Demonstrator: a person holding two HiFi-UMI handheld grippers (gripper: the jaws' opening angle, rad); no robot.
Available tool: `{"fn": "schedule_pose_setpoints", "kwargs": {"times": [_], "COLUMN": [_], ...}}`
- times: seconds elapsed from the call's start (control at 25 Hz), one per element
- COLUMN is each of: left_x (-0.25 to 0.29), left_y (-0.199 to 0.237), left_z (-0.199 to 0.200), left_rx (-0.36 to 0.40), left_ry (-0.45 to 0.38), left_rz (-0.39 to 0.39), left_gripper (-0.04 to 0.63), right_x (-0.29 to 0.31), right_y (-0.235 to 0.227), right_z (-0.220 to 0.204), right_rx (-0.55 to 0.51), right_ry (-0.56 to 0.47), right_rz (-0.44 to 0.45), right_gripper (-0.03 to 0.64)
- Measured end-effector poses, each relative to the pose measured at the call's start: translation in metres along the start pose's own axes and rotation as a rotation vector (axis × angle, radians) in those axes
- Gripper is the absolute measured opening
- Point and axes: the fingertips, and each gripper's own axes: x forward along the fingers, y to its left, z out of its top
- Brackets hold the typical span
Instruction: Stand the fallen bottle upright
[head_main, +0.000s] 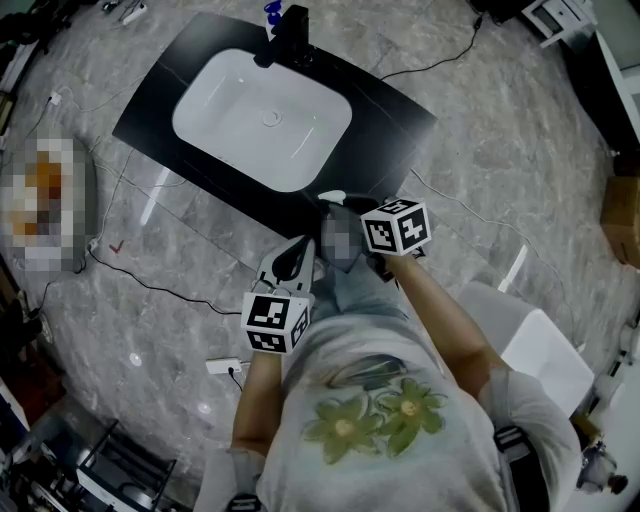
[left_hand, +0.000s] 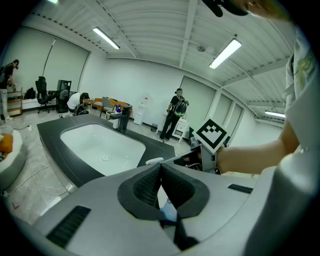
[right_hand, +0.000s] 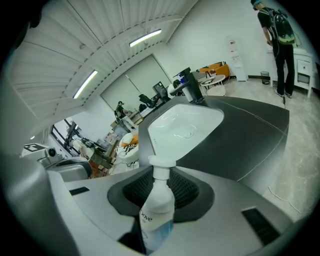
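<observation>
Two tongs hover at the near edge of the black tabletop (head_main: 395, 120), on the person's side of the white oval sink basin (head_main: 262, 118). The right tongs (right_hand: 165, 172) are clenched on the white plastic pump bottle (right_hand: 157, 212), pale blue low down. Its long axis runs along the jaws, pump head leading toward the basin, base back in the grip. So it is carried, off the tabletop. The left tongs (left_hand: 160, 167) are empty with tips pressed together, just beside the right ones and farther from the basin. Standing it up likely means swinging the base down onto bare tabletop short of the basin. A black faucet (head_main: 290, 35) beyond the basin is well apart, and nothing seems to block that strip.
</observation>
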Motion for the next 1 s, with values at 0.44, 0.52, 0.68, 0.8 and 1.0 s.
{"fn": "schedule_pose_setpoints", "kwargs": {"times": [0.44, 0.52, 0.68, 0.8, 1.0], "left_x": [-0.015, -0.016, -0.020, -0.023, -0.027], "left_y": [-0.010, -0.010, -0.013, -0.016, -0.020], "left_z": [-0.007, -0.008, -0.011, -0.010, -0.011], "left_rx": [0.017, 0.018, 0.022, 0.023, 0.030], "left_ry": [-0.007, -0.008, -0.006, -0.008, -0.010], "left_rz": [-0.009, -0.010, -0.011, -0.014, -0.018], "left_gripper": [0.018, 0.018, 0.018, 0.018, 0.018], "right_x": [-0.012, -0.013, -0.016, -0.021, -0.027], "right_y": [0.012, 0.013, 0.018, 0.021, 0.026], "right_z": [-0.003, -0.003, -0.004, -0.004, -0.004], "right_rx": [-0.044, -0.056, -0.073, -0.079, -0.089], "right_ry": [-0.033, -0.038, -0.047, -0.052, -0.073], "right_rz": [-0.016, -0.019, -0.020, -0.021, -0.020], "right_gripper": [0.125, 0.124, 0.125, 0.124, 0.124]}}
